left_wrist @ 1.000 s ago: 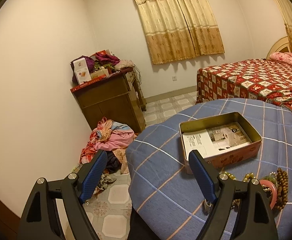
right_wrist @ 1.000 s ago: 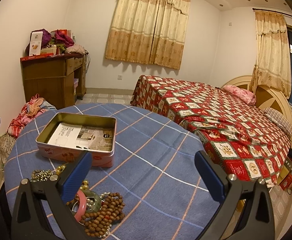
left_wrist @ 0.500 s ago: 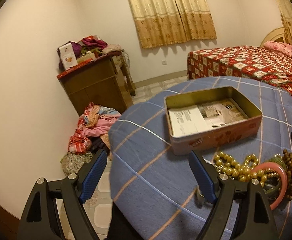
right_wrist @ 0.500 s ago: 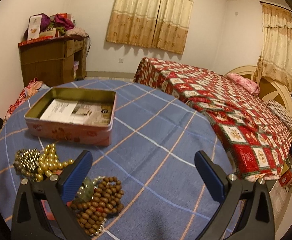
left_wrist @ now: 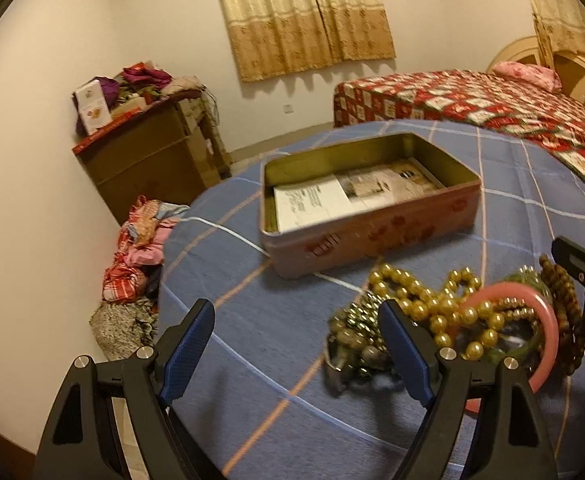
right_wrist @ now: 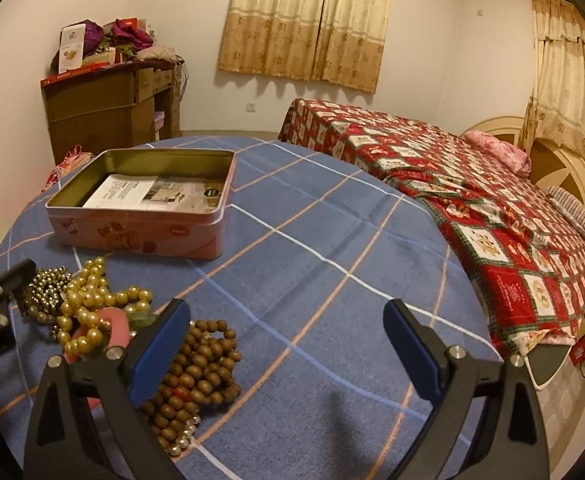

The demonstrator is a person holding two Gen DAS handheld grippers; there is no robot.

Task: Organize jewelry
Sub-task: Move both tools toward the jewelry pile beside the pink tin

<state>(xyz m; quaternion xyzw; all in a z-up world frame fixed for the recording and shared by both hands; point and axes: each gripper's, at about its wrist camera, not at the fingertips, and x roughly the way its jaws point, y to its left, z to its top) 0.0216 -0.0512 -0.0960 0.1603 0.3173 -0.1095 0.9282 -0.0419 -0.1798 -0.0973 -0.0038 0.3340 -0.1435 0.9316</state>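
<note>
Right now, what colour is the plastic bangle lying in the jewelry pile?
Pink; the plastic bangle shows best in the left wrist view.

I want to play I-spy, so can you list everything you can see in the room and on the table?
tin: 1, pink, open, on the table, papers inside
gold beads: 1 strand, gold, in the pile in front of the tin
dark beads: 1 bunch, dark metallic, left of the pile
brown beads: 1 strand, brown, right of the pile
bangle: 1, pink, in the pile
tablecloth: 1, blue check, over the table
bed: 1, red patterned cover, on the right
pillow: 1, pink, on the bed
cabinet: 1, brown, by the wall
curtains: 2 sets, beige
clothes: 1 heap, on the floor
left hand-held gripper: 1, black and blue, open
right hand-held gripper: 1, black and blue, open
</note>
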